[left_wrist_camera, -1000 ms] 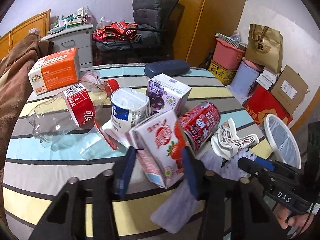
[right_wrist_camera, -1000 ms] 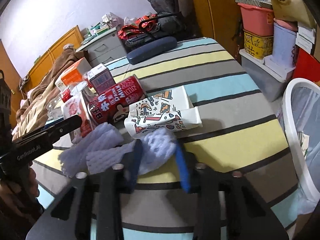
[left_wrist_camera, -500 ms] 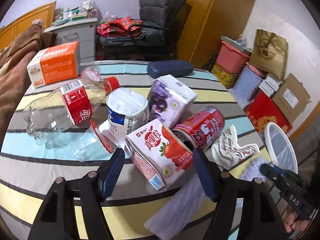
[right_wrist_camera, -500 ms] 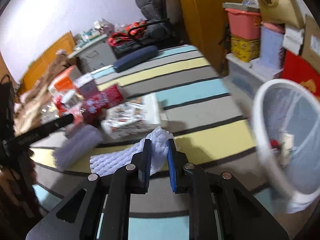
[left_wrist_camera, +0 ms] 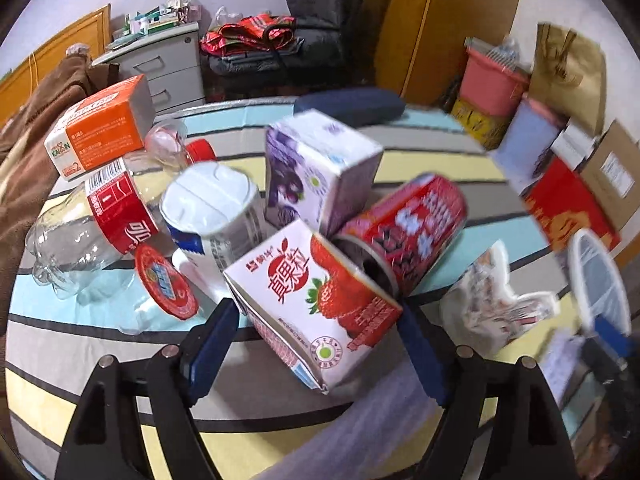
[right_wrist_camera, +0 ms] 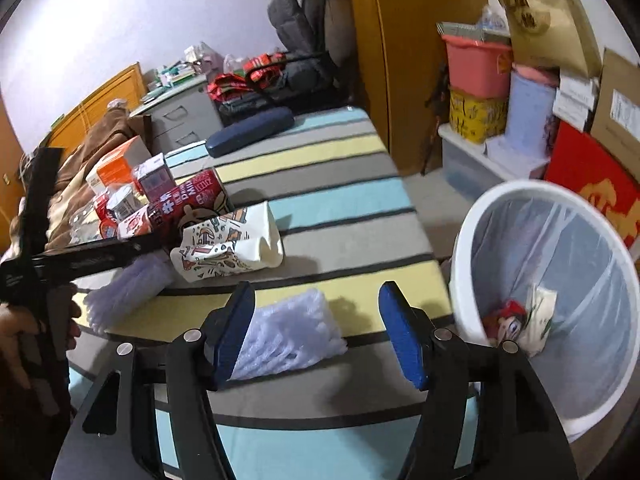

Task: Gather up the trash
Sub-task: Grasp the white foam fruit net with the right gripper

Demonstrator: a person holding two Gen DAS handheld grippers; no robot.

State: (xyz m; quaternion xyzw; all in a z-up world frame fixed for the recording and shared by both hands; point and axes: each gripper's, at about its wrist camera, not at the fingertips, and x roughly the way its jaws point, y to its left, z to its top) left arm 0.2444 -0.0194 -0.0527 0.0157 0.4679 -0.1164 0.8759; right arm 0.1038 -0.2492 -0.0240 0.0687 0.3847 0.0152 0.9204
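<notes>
Your left gripper [left_wrist_camera: 316,344] has its jaws spread wide on either side of the strawberry milk carton [left_wrist_camera: 312,300], which lies tilted on the striped table [left_wrist_camera: 80,344]. Just behind the carton lie a red can [left_wrist_camera: 416,224] on its side, a purple carton [left_wrist_camera: 316,176], a white tub [left_wrist_camera: 216,208] and a clear bottle [left_wrist_camera: 92,228]. A crumpled patterned wrapper [left_wrist_camera: 488,304] sits to the right, near the white bin [left_wrist_camera: 600,280].

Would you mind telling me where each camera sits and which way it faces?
Left wrist: rides the left gripper, facing the strawberry carton between its open fingers.
Right wrist: rides the right gripper, open, facing the bubble wrap and white bin; the left hand shows.
Shared: red can, striped table.
</notes>
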